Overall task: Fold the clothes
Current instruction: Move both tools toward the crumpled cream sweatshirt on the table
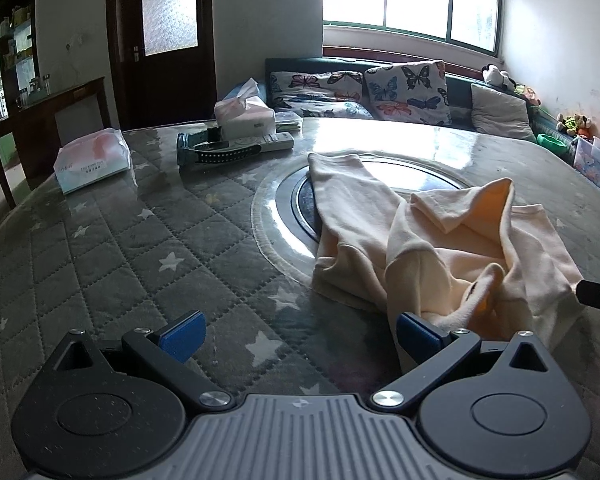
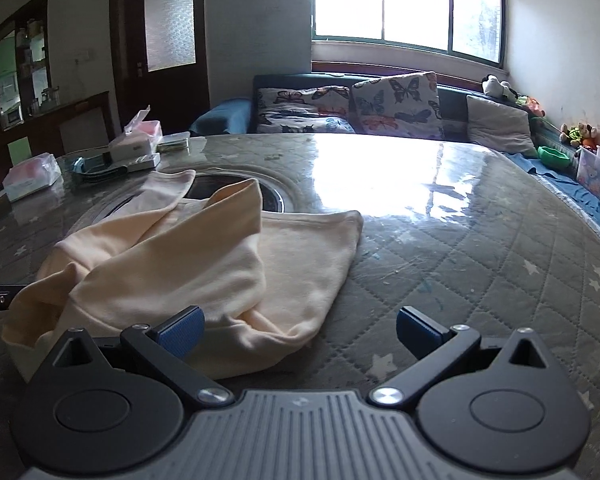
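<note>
Both claws sit nearest the lens: the left gripper (image 1: 300,334) and right gripper (image 2: 300,330) are spread wide, holding nothing. The table (image 1: 148,248), under a quilted star cover, carries the crumpled cream garment (image 1: 432,248), which partly overlaps the round centre plate (image 1: 284,200). The garment's near edge touches the left gripper's right pad (image 1: 416,334). Tissue packs (image 1: 94,160) lie at the far side.

Black claw (image 1: 300,334) arms, blue ribbed pads (image 1: 184,334), silver screws, grey ridged base
</note>
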Demonstrator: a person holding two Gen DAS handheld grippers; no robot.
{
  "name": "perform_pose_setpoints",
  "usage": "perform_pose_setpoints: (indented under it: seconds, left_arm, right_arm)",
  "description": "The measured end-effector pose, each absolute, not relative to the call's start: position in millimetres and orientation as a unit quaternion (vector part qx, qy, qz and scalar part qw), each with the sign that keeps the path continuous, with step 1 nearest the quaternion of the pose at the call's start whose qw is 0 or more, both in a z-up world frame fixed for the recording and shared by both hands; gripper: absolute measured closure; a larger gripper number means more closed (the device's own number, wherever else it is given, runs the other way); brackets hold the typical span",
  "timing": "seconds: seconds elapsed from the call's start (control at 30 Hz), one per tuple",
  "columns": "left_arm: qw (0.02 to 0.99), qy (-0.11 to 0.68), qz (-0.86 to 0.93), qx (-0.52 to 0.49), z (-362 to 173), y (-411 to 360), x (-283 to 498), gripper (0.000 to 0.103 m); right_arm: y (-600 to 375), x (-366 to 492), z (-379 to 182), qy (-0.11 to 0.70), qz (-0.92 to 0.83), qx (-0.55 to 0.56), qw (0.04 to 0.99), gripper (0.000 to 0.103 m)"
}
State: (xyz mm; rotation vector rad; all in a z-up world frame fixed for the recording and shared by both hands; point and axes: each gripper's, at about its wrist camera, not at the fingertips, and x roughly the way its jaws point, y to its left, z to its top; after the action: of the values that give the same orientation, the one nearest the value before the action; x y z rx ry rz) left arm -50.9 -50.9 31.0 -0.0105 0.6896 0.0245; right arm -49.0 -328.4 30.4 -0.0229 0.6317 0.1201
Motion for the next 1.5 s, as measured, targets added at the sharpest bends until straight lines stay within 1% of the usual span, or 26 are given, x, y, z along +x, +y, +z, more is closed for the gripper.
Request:
perform_pose_setpoints:
  seconds: [0.57,1.5]
  left_arm:
    - [0.943,0.332,0.004,-0.003,34.5,-59.7,-67.7,0.000]
    - [0.947,0.319,-0.026,0.028,53.3,-67.8,-50.8,0.000]
  right_arm:
    - [-318.6,-68.2,34.1,0.304,0.069,-0.022,0.950,0.000]
    - [-319.1,-45.3,47.6,0.300,0.067,-0.044,0.951,0.001]
